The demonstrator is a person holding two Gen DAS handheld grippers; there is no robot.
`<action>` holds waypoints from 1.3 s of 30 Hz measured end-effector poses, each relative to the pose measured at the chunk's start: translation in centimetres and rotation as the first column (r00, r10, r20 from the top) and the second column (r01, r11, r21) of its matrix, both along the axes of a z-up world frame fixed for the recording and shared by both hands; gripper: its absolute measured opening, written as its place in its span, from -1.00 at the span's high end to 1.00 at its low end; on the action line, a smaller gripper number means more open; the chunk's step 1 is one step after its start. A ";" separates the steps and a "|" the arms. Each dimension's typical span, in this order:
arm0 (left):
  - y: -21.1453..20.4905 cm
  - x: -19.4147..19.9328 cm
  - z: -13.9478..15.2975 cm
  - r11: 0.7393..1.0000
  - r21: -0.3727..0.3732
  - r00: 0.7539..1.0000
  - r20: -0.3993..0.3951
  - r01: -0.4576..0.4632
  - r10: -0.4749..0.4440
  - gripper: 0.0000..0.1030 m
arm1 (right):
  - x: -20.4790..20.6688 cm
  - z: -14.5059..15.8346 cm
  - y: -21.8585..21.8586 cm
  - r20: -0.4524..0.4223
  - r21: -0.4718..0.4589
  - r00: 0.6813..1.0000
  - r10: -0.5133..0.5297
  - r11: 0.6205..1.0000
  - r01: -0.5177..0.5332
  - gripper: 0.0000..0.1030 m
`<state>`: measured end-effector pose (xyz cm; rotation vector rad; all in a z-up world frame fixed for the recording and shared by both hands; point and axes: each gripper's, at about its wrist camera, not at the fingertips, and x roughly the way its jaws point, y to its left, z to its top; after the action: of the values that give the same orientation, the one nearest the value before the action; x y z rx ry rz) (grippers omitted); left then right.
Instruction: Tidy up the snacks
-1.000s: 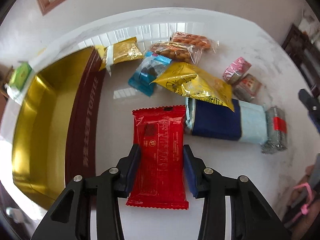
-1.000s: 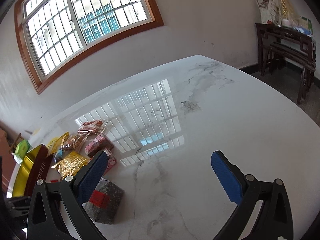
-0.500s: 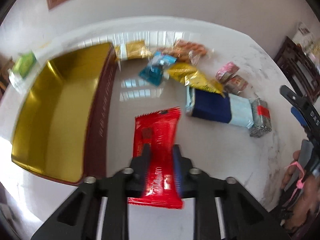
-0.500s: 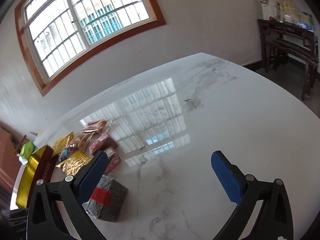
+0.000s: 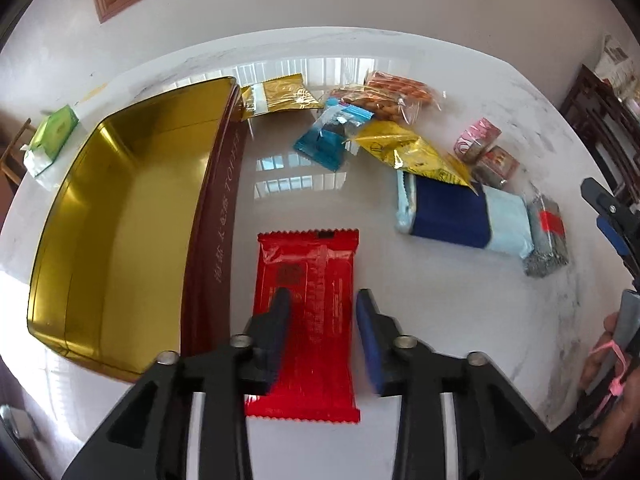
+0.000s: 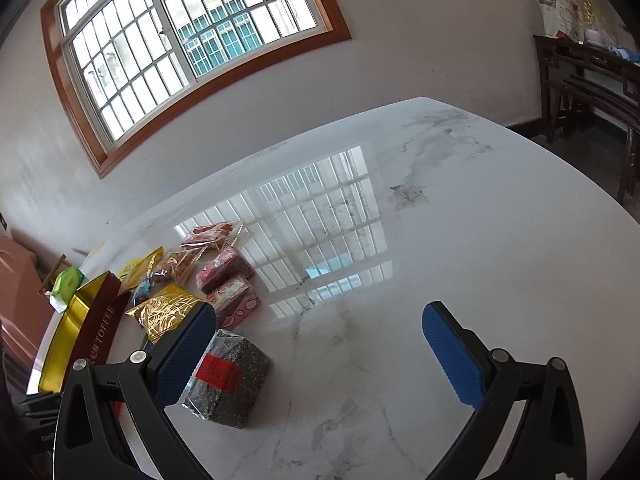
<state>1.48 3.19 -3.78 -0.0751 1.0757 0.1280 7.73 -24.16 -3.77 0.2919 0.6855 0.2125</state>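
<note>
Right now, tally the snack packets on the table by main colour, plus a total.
Red: 1, red packet
Gold: 2, flat gold sachet, crumpled gold pouch
Blue: 2, teal packet, navy and pale blue pack
Clear, orange snacks: 2
Pink: 2
Grey: 1, grey block
Total: 10

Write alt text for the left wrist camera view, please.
The left gripper hangs over a red snack packet lying flat on a white marble table, jaws opening. An empty gold tin sits to its left, more snack packets beyond.
</note>
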 end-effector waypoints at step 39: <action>0.6 -3.2 0.5 0.987 -0.162 1.000 0.002 0.014 -0.013 0.15 | -1.3 0.2 0.4 0.016 -0.030 0.999 0.037 0.999 -0.036 -1.00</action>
<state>-1.75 3.83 -3.27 -0.2144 1.0839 0.0279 6.41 -23.72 -3.58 0.2490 0.6773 0.2391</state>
